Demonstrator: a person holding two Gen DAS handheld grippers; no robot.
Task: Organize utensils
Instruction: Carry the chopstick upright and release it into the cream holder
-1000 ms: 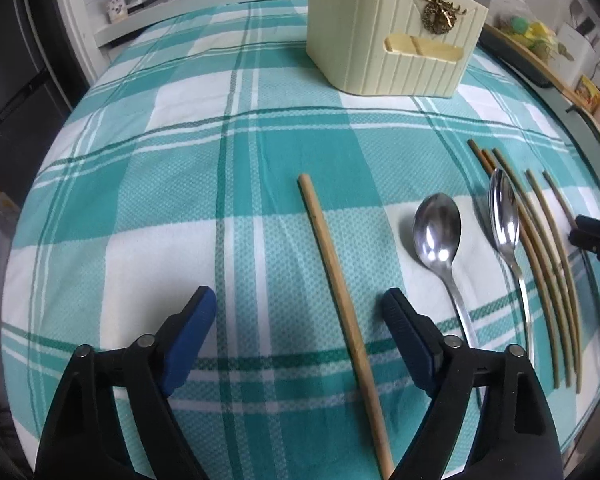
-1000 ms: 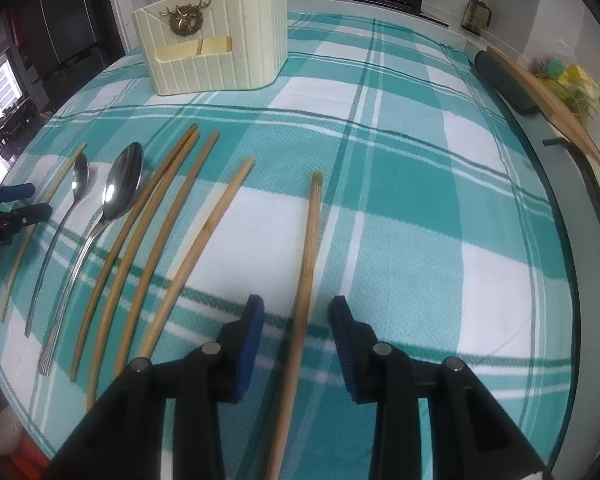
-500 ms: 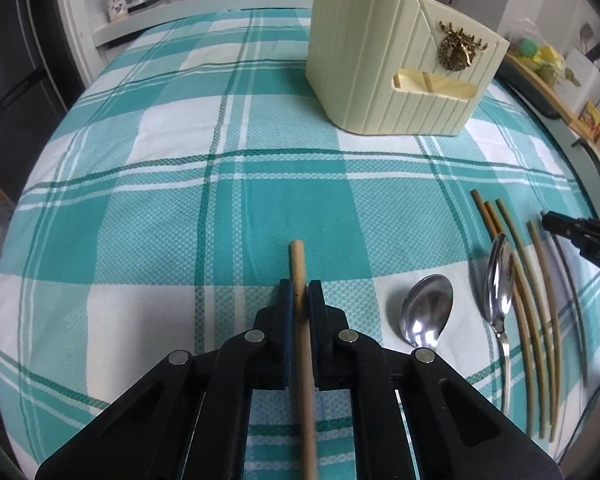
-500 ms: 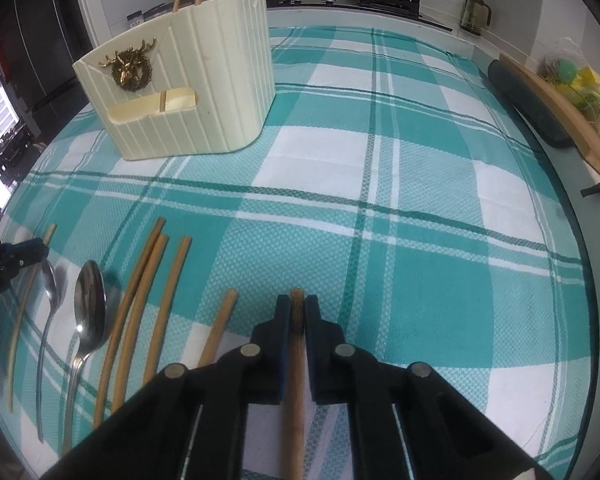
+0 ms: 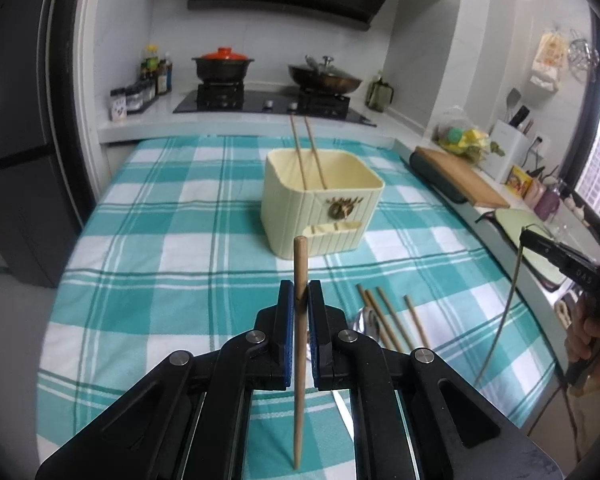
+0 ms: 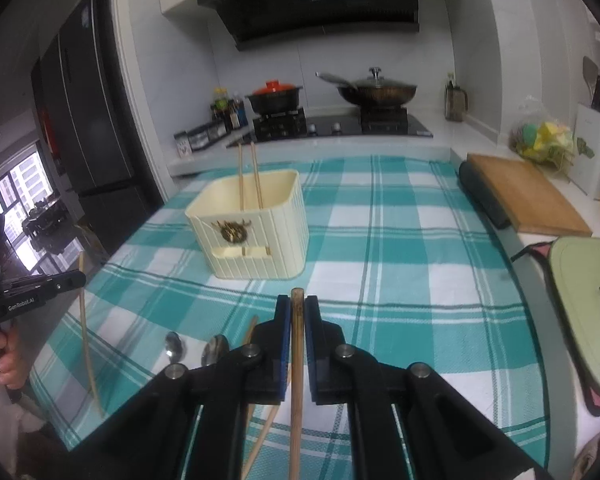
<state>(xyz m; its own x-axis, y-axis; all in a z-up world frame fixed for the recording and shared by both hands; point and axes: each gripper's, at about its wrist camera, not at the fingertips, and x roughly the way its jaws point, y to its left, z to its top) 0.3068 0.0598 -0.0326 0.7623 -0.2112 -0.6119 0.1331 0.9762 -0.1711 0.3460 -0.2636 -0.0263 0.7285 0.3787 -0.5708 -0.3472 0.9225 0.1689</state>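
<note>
Left wrist: two chopsticks [image 5: 308, 152] in holder [image 5: 320, 208]

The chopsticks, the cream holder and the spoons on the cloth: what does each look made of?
Chopsticks: probably bamboo or wood, matte tan with faint grain. Cream holder: likely moulded plastic, ribbed walls with an even satin sheen; its deer badge looks like brassy metal. Spoons: polished metal, probably steel, with mirror-like bowls.

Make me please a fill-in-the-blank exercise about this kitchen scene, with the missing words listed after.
1. Each gripper is shut on one wooden ____.
2. The cream holder already contains ____ chopsticks.
3. The holder stands on a white and ____ checked tablecloth.
4. The pot on the stove has an ____ lid.

Missing words: chopstick; two; teal; orange
</note>
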